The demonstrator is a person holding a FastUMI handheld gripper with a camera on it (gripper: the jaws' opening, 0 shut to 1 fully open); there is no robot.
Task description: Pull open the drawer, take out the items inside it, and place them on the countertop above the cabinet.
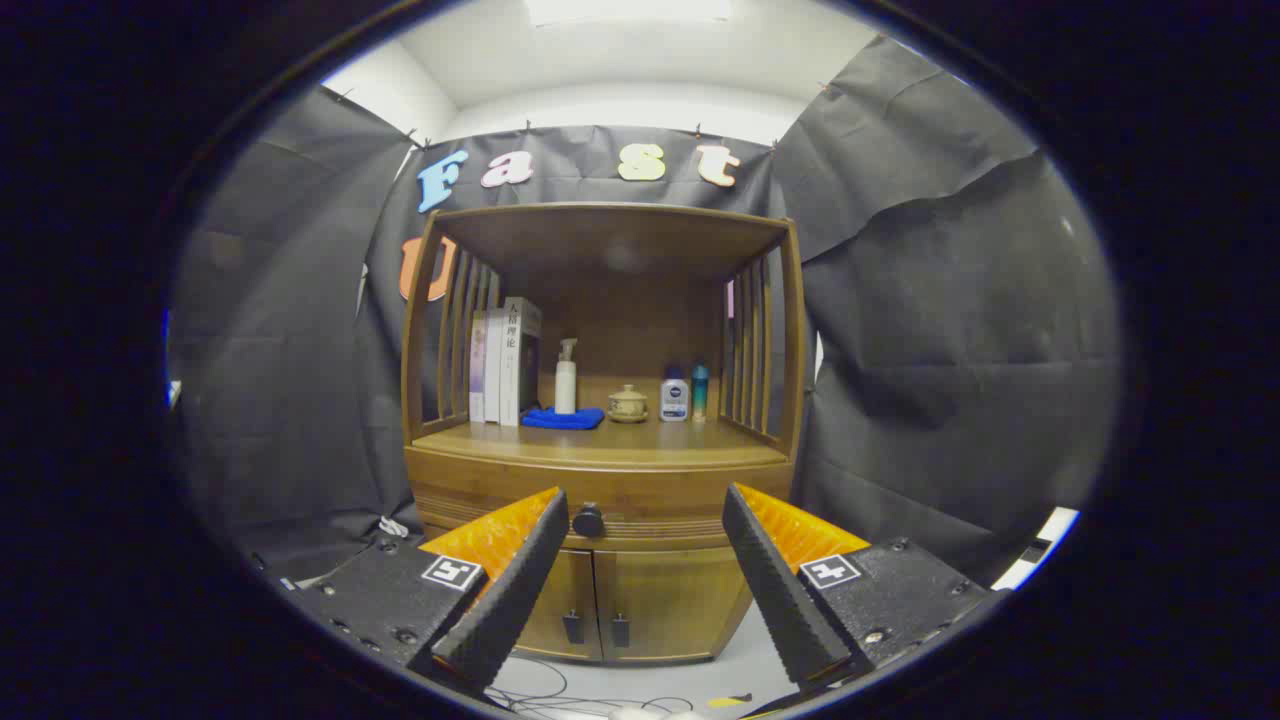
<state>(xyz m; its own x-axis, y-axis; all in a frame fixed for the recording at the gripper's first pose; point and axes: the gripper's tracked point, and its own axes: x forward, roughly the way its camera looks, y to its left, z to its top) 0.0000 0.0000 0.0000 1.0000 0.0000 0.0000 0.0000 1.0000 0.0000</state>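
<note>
The gripper (645, 520) approaches the closed drawer (600, 505) with its fingers (510, 590) spread apart and empty, so next they should probably close on the dark knob (587, 520).

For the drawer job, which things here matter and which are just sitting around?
Job:
drawer, shut
knob, just ahead of the left finger
countertop
gripper, open, holding nothing

Lying about:
books
spray bottle
blue cloth
small pot
two bottles
lower doors
</note>
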